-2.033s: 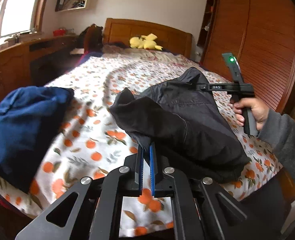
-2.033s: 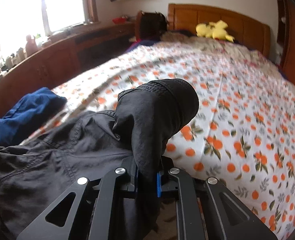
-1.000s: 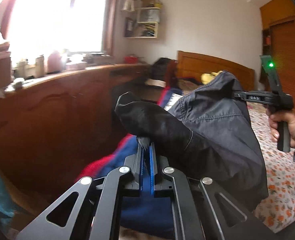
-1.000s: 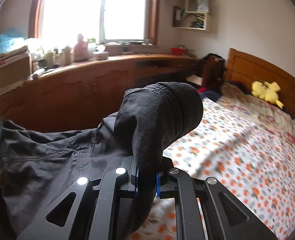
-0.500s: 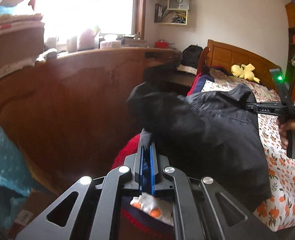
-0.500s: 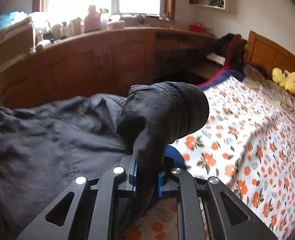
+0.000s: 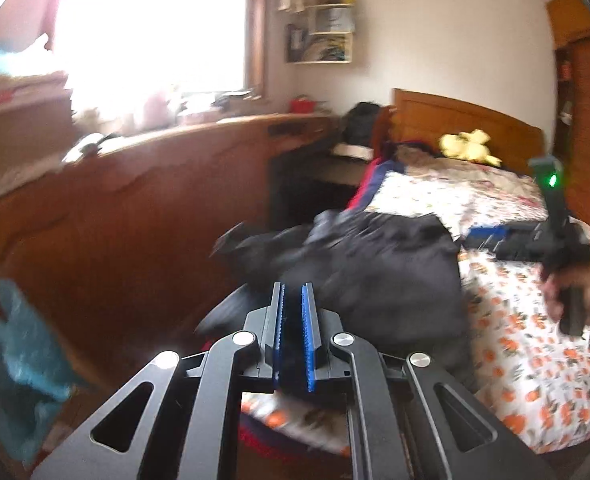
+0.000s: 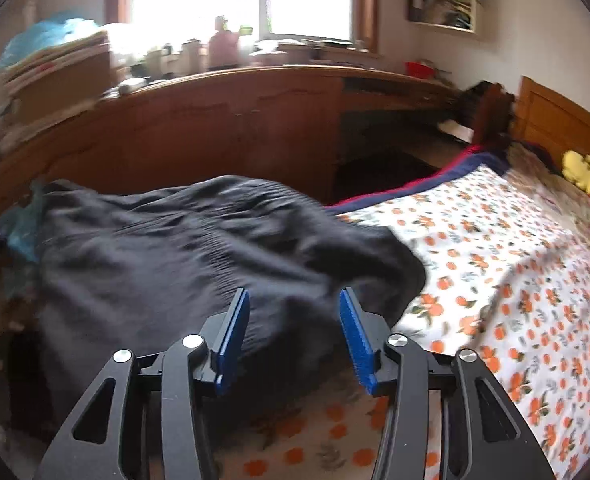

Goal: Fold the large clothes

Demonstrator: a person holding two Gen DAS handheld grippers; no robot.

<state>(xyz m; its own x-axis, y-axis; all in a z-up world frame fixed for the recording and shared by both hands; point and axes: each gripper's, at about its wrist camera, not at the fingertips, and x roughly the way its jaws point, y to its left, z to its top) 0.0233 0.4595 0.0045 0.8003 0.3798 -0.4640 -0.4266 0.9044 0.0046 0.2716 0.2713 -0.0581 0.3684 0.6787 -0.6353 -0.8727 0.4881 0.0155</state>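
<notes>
The dark grey garment lies loose at the left edge of the bed, blurred by motion; it also shows in the right wrist view. My left gripper is slightly open with nothing between its blue pads, just short of the cloth. My right gripper is wide open and empty, right above the garment's near edge. From the left wrist view the right gripper is seen at the garment's right side, held by a hand.
The bed has an orange-patterned sheet. A long wooden cabinet runs along the bed's left side under the window. A yellow plush toy sits near the headboard. A teal cloth hangs at the left.
Both grippers have opened and let go of the garment, which dropped onto the bed's left edge. Half a second ago each was still shut on it.
</notes>
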